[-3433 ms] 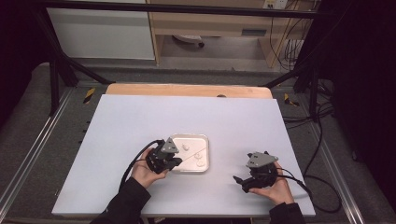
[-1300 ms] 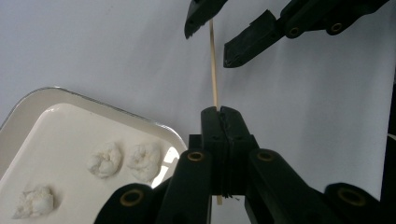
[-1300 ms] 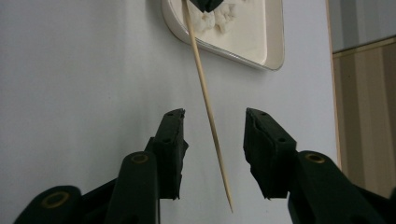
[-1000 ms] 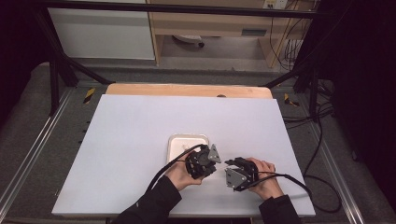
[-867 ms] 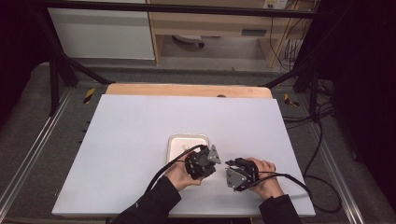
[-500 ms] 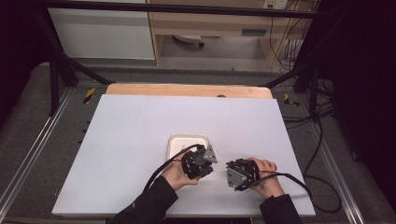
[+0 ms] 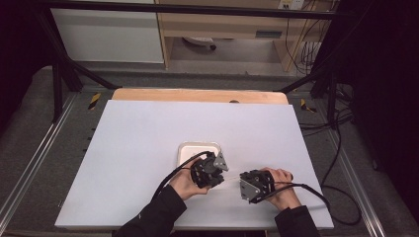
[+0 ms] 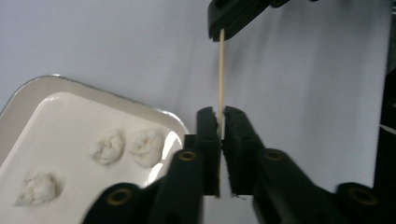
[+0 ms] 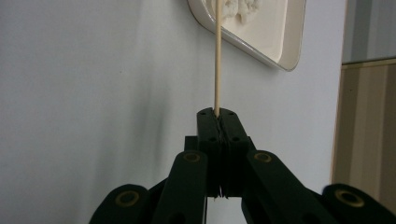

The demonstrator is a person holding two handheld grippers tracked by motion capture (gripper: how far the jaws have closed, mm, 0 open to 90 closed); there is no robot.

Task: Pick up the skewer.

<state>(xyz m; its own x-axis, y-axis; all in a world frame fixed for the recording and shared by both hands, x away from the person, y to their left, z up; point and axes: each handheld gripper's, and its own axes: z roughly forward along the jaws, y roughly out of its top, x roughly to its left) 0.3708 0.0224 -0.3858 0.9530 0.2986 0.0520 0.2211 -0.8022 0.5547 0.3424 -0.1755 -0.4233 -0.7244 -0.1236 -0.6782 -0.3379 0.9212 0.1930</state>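
A thin wooden skewer (image 8: 221, 70) runs between my two grippers, just off the front right corner of a white tray (image 7: 197, 146). My right gripper (image 9: 218, 116) is shut on one end of the skewer (image 9: 217, 51), which points toward the tray (image 9: 289, 42). My left gripper (image 8: 220, 122) has its jaws closed against the other end. From above, the left gripper (image 7: 225, 176) and right gripper (image 7: 242, 181) face each other, almost touching. Three white dough lumps (image 8: 108, 145) lie in the tray (image 8: 28, 88).
The tray sits on a white table sheet (image 7: 148, 138), with a wooden strip (image 7: 197, 95) along the far edge. Black cables (image 7: 316, 195) trail from the grippers toward the front right. Dark frame bars stand at the back corners.
Since 3.4 s ago the left gripper crossed from the tray's left side to its front right, and the right gripper came left to meet it. Over the last second both barely moved.
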